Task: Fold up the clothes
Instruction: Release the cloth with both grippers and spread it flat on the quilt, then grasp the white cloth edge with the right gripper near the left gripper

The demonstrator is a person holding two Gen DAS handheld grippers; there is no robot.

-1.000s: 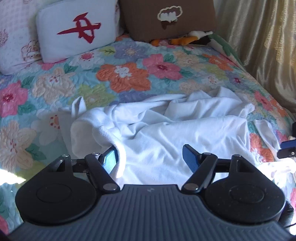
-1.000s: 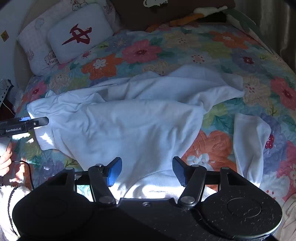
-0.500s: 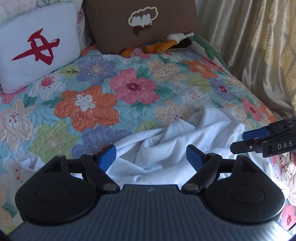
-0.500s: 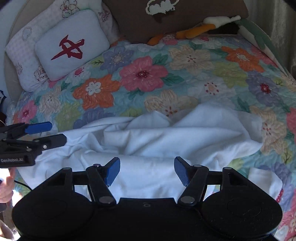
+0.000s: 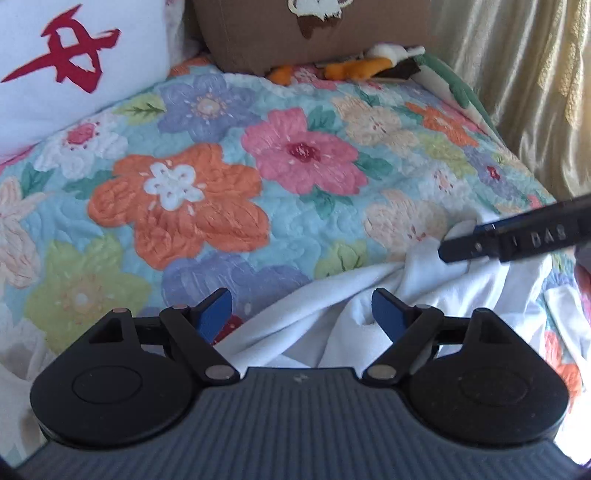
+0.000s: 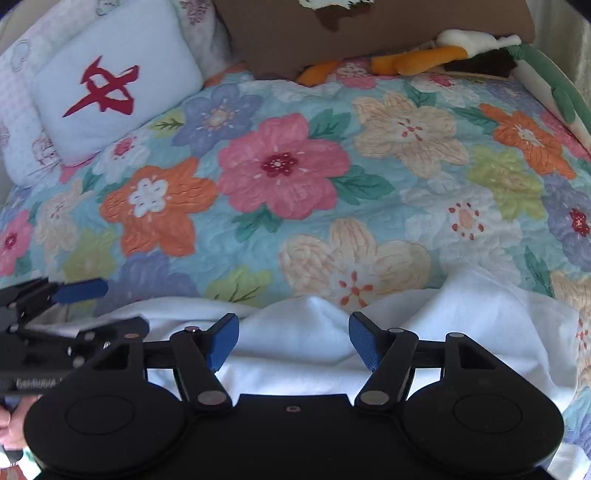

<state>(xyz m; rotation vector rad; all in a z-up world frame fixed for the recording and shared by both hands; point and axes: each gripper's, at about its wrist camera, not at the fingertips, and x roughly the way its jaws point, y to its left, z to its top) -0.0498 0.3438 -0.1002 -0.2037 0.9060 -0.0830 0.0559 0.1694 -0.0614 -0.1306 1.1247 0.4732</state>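
A white garment (image 5: 332,325) lies crumpled on the floral quilt (image 5: 177,192). In the left wrist view my left gripper (image 5: 301,308) is open, low over the garment's far edge, with a ridge of cloth between and below its blue pads. My right gripper (image 5: 458,242) comes in from the right, its tip at a raised fold. In the right wrist view the right gripper (image 6: 293,332) is open above the garment (image 6: 461,317), nothing pinched. The left gripper (image 6: 125,306) shows at the left edge, jaws apart over the cloth.
A white pillow with a red mark (image 6: 110,88), a brown cushion (image 6: 369,29) and a plush toy (image 6: 424,59) line the head of the bed. A gold curtain (image 5: 535,74) hangs on the right. A hand (image 6: 11,424) shows at the lower left.
Both grippers have moved forward over the garment to its far edge, so more quilt and less cloth fills the views. Both have stayed open.
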